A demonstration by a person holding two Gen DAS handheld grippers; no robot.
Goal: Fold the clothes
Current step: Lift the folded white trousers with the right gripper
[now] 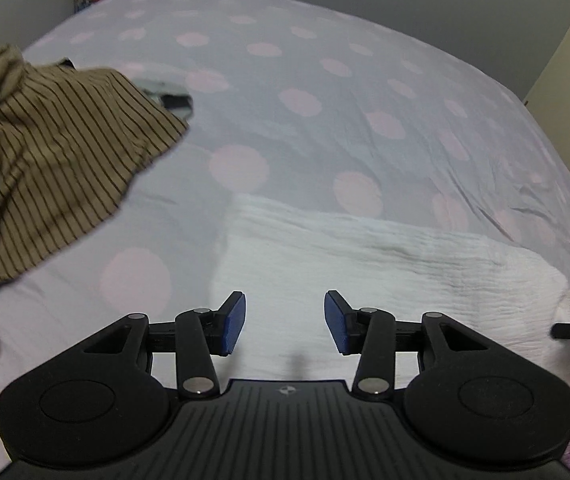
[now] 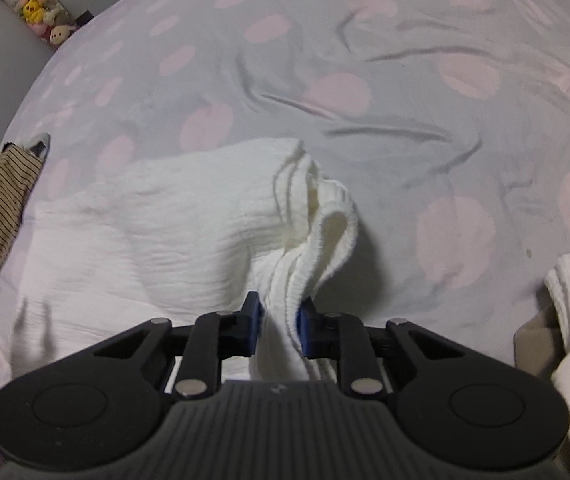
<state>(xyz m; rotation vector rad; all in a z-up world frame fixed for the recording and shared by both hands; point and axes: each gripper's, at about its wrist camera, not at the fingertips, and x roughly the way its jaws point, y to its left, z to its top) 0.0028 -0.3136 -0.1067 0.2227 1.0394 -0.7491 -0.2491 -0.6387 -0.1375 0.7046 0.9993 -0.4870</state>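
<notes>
Right tongs [image 2: 279, 322] clamp the white garment's [image 2: 173, 216] bunched edge; its body stretches toward ten o'clock across the bed [image 2: 405, 80]. Left tongs [image 1: 285, 322] hover apart above its flat end, nearer the free cloth.

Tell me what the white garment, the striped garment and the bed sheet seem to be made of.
White garment: soft crinkled cotton-like weave, matte, going by its fine ripples and ribbed hem, which the right gripper pinches. Striped garment: thin tan woven cloth with dark stripes, limp folds. Bed sheet: smooth light fabric, pink dots, sharp creases; fibre unclear.

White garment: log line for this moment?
right tool shut on white garment | left tool open above it | striped shirt aside
</notes>
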